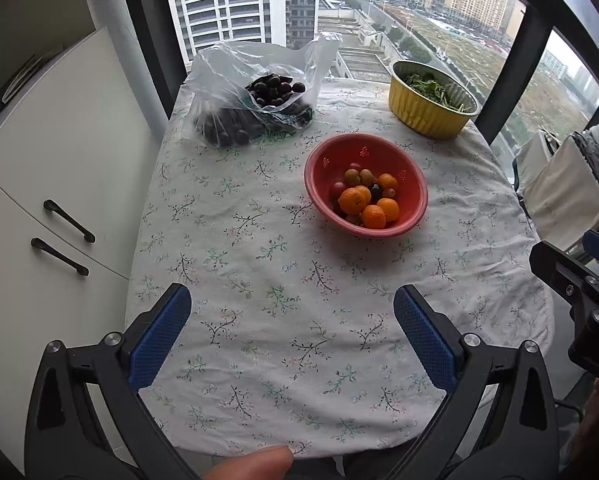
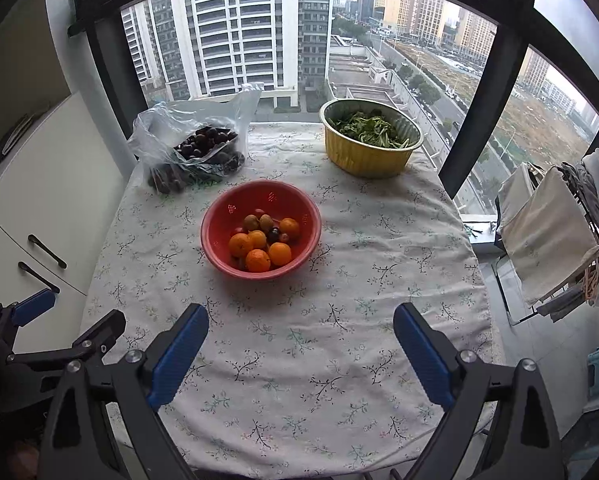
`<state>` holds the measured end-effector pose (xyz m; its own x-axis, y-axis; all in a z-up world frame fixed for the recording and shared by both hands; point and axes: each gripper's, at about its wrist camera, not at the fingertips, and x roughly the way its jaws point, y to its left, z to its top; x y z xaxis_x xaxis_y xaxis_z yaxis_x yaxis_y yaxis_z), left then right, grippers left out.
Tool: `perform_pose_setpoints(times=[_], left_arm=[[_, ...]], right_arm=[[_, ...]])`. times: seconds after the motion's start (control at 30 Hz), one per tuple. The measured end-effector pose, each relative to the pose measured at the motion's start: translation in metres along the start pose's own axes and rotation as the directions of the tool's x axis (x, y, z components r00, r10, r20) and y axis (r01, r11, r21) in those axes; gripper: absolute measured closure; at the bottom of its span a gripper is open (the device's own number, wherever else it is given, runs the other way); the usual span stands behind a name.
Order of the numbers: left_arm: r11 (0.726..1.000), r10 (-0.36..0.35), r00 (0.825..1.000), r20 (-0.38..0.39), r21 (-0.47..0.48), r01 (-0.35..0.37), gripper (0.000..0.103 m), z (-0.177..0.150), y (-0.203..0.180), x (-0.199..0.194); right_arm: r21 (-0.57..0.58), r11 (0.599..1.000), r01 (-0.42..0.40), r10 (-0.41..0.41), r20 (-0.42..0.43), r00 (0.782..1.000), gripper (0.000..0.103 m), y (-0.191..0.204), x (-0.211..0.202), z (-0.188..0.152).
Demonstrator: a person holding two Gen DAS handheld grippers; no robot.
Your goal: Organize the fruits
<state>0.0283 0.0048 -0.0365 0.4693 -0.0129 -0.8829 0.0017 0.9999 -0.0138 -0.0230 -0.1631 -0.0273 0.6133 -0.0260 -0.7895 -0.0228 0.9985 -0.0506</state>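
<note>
Left gripper [image 1: 292,340] and right gripper [image 2: 301,356] side by side — fingers spread wide.

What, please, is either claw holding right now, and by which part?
Nothing is held. The left claw and right claw are both open above the tablecloth, short of the red bowl.

Cloth-covered table [image 2: 379,280] carries red bowl [image 2: 219,216], cherry bag [image 2: 167,128], foil tub [image 2: 363,156].

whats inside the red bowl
The red bowl holds several oranges, two kiwis and some small dark and red fruits; anything beneath the pile is hidden.
</note>
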Motion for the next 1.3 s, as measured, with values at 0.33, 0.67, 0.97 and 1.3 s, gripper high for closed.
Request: perform_pose_setpoints(times=[0.33,0.67,0.97,1.3], left_arm=[[1.0,0.009,1.0,-0.029,-0.004,-0.009,0.0,-0.002,-0.004,0.01],[1.0,0.014,0.999,-0.047,-0.004,-0.015,0.0,0.001,-0.007,0.019],[1.0,0.014,0.998,-0.056,-0.009,-0.015,0.0,0.001,-0.009,0.022],[1.0,0.014,0.998,-0.058,-0.012,-0.015,0.0,0.001,-0.01,0.023]], right_arm=[[-0.01,1.0,-0.003,0.003,-0.03,1.0,0.007,-0.001,0.008,-0.003],[-0.011,1.0,-0.003,0.003,-0.048,0.999,0.007,-0.003,0.013,-0.001],[-0.012,1.0,-0.004,0.003,-0.058,0.998,0.007,-0.002,0.015,-0.001],[-0.009,1.0,-0.003,0.002,-0.059,0.998,0.007,-0.001,0.015,-0.001]])
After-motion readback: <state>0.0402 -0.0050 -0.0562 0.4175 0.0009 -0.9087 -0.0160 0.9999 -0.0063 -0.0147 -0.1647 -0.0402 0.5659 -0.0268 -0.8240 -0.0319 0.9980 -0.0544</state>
